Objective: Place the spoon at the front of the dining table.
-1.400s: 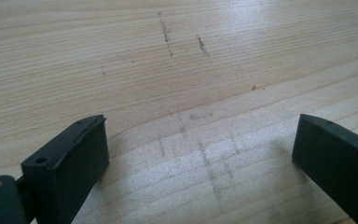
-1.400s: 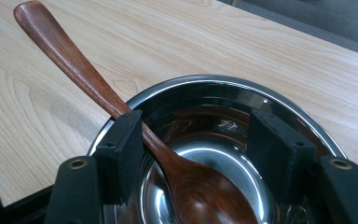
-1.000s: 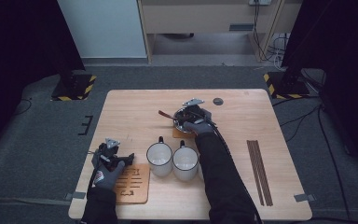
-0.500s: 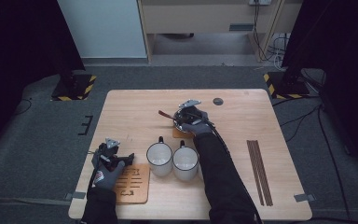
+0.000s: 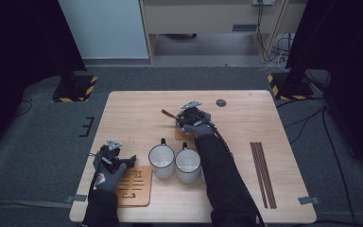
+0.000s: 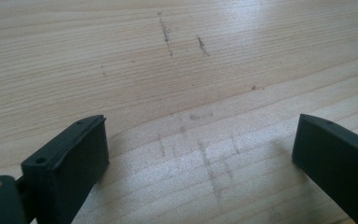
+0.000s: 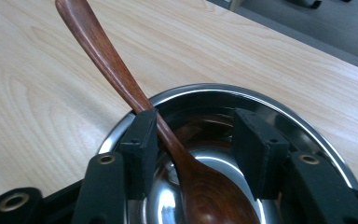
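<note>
Two grippers are at work on a pale wooden table [image 5: 137, 113]. In the right gripper view, the right gripper [image 7: 193, 140] hangs over a shiny steel bowl [image 7: 307, 140], its jaws partly apart and dipping inside the rim. A dark wooden spoon [image 7: 121, 79] lies between them with its scoop in the bowl (the handle rises over the rim, away from the camera); it rests against one pad and stands clear of the other, so it is not clamped. These jaws have just been opening. In the high view the bowl sits behind two white mugs [image 5: 161, 161], beside a small brown coaster [image 5: 180, 135]. The left gripper [image 6: 200, 154], jaws wide apart over bare wood, rests near a slotted wooden trivet [image 5: 134, 187]. Long dark chopsticks [image 5: 263, 174] lie well apart, at the table's right.
</note>
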Demonstrator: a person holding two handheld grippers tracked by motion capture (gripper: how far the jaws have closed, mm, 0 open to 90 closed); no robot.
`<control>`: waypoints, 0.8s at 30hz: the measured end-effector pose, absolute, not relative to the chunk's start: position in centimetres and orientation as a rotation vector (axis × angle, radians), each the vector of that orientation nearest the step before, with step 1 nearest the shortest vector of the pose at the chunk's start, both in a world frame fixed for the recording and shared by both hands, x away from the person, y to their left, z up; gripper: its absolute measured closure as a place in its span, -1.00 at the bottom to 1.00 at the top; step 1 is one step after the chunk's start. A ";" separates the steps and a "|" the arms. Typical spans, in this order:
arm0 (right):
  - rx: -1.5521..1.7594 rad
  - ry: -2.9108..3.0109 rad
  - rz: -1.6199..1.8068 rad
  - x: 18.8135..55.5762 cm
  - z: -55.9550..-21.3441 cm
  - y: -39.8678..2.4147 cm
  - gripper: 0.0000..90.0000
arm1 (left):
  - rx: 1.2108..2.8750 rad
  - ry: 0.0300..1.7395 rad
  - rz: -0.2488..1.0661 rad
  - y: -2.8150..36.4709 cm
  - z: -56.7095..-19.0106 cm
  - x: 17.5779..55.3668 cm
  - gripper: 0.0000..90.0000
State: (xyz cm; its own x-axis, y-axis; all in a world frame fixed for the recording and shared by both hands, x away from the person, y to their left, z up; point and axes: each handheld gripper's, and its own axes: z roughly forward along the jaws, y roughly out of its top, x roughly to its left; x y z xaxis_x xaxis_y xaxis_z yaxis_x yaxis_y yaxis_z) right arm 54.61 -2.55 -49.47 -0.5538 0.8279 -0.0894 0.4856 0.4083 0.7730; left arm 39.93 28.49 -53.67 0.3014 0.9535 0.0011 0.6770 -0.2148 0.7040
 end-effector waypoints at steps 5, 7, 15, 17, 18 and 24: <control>1.146 2.178 0.973 54.8 -49.5 -2.8 0.06 | 1.974 1.446 0.596 28.5 -53.7 39.9 -0.95; 1.152 2.161 0.977 54.8 -49.4 -2.8 0.05 | 1.973 1.446 0.596 28.5 -53.7 39.9 -0.95; 1.149 2.133 1.084 54.3 -48.6 -3.4 0.03 | 1.974 1.445 0.595 28.5 -53.7 39.9 -0.95; 1.131 2.128 1.096 54.2 -48.5 -3.4 0.02 | 1.974 1.445 0.596 28.5 -53.7 39.9 -0.95; 1.125 2.130 1.100 54.1 -48.4 -3.3 0.02 | 1.973 1.445 0.595 28.5 -53.7 39.9 -0.95; 1.096 2.125 1.154 53.6 -47.3 -3.2 0.02 | 1.974 1.445 0.596 28.5 -53.7 39.9 -0.95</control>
State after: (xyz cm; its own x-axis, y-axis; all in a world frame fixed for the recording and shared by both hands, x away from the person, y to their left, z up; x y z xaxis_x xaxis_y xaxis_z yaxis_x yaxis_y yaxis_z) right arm 53.60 -3.18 -47.33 -0.5630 0.8256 -0.0361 0.4194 0.3231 0.8484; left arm 39.92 28.49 -53.67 0.3017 0.9534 0.0011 0.6769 -0.2150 0.7039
